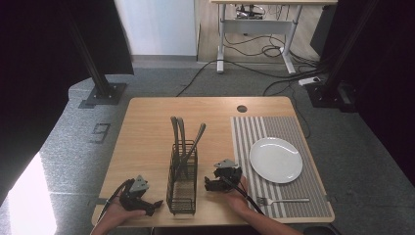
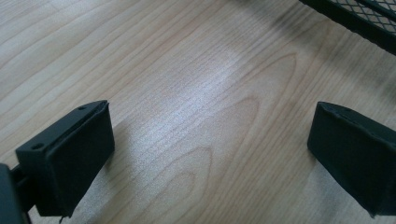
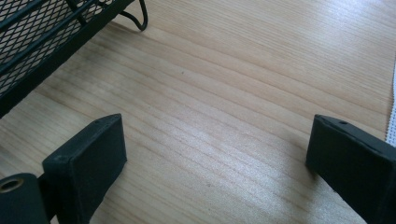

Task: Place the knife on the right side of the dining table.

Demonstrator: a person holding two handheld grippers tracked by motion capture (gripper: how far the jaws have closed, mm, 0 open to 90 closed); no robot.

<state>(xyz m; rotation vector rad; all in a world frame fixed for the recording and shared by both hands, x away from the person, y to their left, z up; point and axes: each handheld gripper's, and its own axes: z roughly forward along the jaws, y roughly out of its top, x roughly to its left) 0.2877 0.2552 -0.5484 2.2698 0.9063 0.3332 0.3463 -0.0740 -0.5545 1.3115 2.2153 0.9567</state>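
Mesh caddy (image 1: 182,183) long axis runs away from person; both claws wide, empty.

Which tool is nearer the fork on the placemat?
Right. The right tool sits just left of the fork; the left tool is beyond the mesh caddy.

Wooden table (image 1: 147,142), black mesh caddy (image 1: 182,188), striped placemat (image 1: 288,125) at right

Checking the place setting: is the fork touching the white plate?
Apart. The high view shows the fork lying on the striped placemat nearer the person, with a strip of bare mat between it and the white plate.
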